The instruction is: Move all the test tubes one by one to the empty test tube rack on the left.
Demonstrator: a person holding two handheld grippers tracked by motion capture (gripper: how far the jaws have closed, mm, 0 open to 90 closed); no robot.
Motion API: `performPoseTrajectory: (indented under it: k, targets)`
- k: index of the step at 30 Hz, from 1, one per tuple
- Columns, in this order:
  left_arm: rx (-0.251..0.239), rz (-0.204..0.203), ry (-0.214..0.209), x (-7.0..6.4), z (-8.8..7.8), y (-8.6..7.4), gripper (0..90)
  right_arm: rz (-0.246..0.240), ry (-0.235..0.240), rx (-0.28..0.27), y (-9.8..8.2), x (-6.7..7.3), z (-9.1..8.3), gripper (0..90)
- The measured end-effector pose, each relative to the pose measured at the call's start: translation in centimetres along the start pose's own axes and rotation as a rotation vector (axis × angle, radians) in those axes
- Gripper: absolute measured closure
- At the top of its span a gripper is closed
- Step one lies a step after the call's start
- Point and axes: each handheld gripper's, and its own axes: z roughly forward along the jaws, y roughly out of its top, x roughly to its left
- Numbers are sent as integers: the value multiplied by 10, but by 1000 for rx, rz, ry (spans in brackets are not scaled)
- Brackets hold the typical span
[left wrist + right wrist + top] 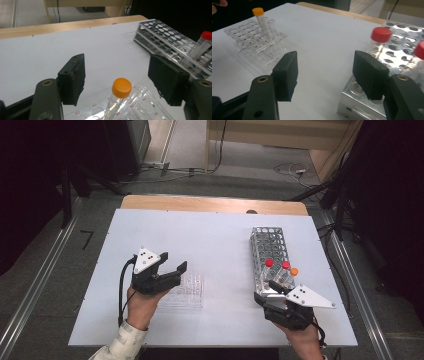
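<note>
From the high view, the white table (215,245) carries a clear rack (187,290) at lower centre-left and a metal rack (270,255) at the right. The left tongs (172,262) sit at the clear rack's left edge, jaws apart with nothing in them. The right tongs (272,295) sit at the near end of the metal rack, where two red-capped tubes (269,263) and an orange-capped one (294,271) stand.

In the left gripper view, an orange-capped tube (119,96) stands in the clear rack (140,107) at bottom centre, tilted a little, between the two pads but touching neither. The jaws stand fairly wide. The metal rack (165,35) runs along the upper right with a red-capped tube (202,43) in it.

In the right gripper view, the jaws are wide and empty. The metal rack (392,57) fills the right side, with one red-capped tube (380,37) just above the right pad and another red cap (419,50) at the frame's edge. The clear rack (254,42) lies at upper left with the orange-capped tube (260,20) upright in it.

I judge the work to be moving tubes from the metal rack to the clear one: the left tongs look to have let go of a seated tube. Next, the right tongs would need to centre on a tube in the metal rack, close below its cap, and lift straight up so it clears the holes.
</note>
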Motion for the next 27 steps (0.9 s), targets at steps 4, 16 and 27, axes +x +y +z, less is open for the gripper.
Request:
performPoseTrajectory:
  k: [4, 16, 27]
  targets:
    - [-2, -2, 8, 1, 0, 0, 295, 18, -31, -8, -2, -10, -8, 354]
    - [2, -6, 14, 2, 0, 1, 282, 61, -123, -35, -7, -35, -26, 361]
    - [1, -5, 13, 1, -1, 1, 282, 93, -204, -6, -16, -56, -18, 372]
